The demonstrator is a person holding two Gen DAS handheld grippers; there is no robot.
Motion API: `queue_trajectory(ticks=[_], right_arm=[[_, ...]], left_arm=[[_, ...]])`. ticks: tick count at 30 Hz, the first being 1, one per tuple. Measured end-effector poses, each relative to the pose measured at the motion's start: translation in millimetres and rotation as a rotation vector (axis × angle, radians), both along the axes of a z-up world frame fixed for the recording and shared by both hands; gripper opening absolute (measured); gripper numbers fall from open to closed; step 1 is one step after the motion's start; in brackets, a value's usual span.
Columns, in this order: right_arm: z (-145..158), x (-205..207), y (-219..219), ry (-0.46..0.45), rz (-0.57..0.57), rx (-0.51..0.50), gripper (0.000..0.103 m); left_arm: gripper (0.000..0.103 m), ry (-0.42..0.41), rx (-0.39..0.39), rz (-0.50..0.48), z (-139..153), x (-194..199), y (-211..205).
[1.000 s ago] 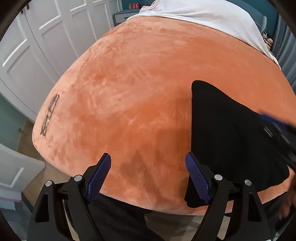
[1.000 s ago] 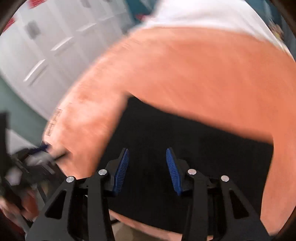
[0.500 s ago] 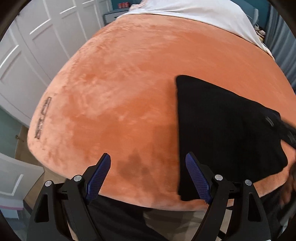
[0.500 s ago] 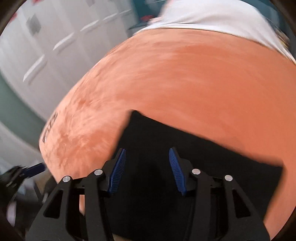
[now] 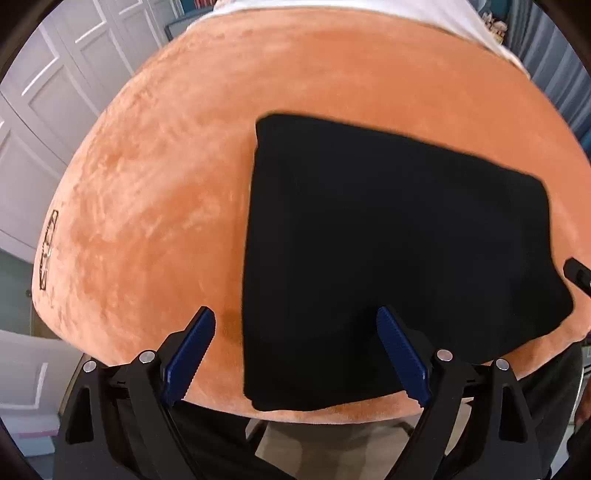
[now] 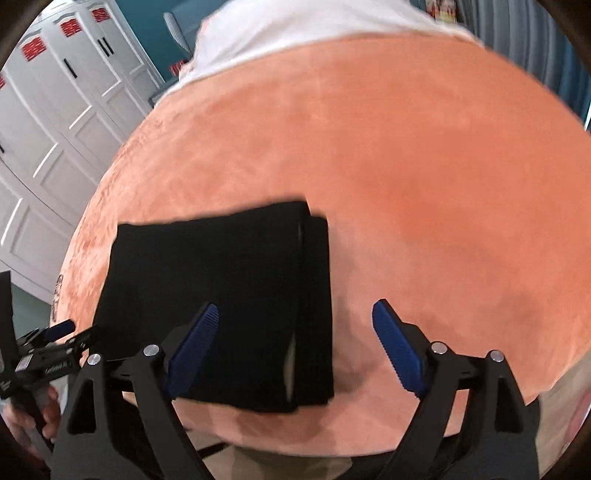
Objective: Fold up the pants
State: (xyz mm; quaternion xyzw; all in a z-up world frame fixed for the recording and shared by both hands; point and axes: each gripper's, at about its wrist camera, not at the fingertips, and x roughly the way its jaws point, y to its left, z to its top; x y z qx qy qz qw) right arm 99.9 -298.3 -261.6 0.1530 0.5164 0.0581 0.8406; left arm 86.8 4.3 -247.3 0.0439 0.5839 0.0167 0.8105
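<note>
We hold both claws tilted steeply down over the near edge of the bed (image 5: 155,177), which is covered by an orange plush blanket.

Our left claw (image 5: 295,354) hangs above the near left corner of the folded black pants (image 5: 388,240); its jaws are opening, wide apart, with the pants' left edge below the gap but nothing pressed by the blue pads (image 5: 190,354). A second ago that claw sat further left, over bare blanket, with the pants only at the right of its view; now the pants fill the middle.

Our right claw (image 6: 295,350) hovers over the pants' (image 6: 221,295) near right corner, where the stacked folded layers show. Its jaws are opening: a second ago they stood narrow over the black cloth, now they are spread wide and grip nothing. The left claw (image 6: 55,343) shows at the lower left of this view, with a hand (image 6: 33,417) on its handle.

The pants lie flat as a compact rectangle by the near edge. Farther off, a white sheet (image 6: 295,26) covers the far end of the bed, and white cabinet doors (image 6: 48,122) stand to the left.
</note>
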Motion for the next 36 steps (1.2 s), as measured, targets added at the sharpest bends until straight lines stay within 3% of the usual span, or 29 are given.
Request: queue_trajectory(ticks=[5,10,13,17,19,21,22,23,24,27,32,36], right_arm=[[-33.7,4.4,4.6,0.078,-0.026,0.135,0.084],[-57.2,5.5,7.4,0.133,-0.028,0.243,0.084],[-65.9,0.8,3.6,0.133,-0.054,0.316,0.09],[-69.8,-0.2,4.4,0.106,-0.055,0.402,0.091],[-72.7,-1.6,2.6,0.086,-0.058,0.442,0.089],[-75.3,-4.1,-1.5,0.075,-0.08,0.474,0.079],[-76.5,-4.6,-1.9,0.076,-0.09,0.468,0.059],[-79.2,-4.7,-2.4,0.082,-0.093,0.483,0.051],[-80.2,-5.3,-4.5,0.081,-0.098,0.511,0.047],[-71.9,-5.7,0.2,0.078,-0.105,0.499,0.041],[-48.1,-11.9,0.6,0.073,-0.109,0.523,0.036],[-18.6,-28.7,4.4,0.115,-0.097,0.55,0.036]], left_arm=[[0.087,0.026,0.002,0.005,-12.5,2.1,-3.3],[0.093,0.055,-0.054,0.008,-24.0,7.9,0.3],[0.095,0.078,-0.166,0.04,-33.6,12.2,11.4],[0.098,0.098,-0.45,0.12,-59.3,18.2,47.0],[0.098,0.079,-0.464,0.112,-58.8,17.5,48.4],[0.096,0.058,-0.437,0.095,-56.9,15.6,41.3],[0.09,0.045,-0.441,0.082,-53.2,15.6,38.0],[0.073,0.037,-0.465,0.076,-49.5,15.5,36.8],[0.058,0.038,-0.486,0.075,-45.8,15.4,35.7],[0.038,0.037,-0.516,0.085,-33.1,15.0,36.2],[0.025,0.056,-0.605,0.089,0.2,6.6,42.4],[0.024,0.149,-0.651,0.032,24.9,-10.3,42.5]])
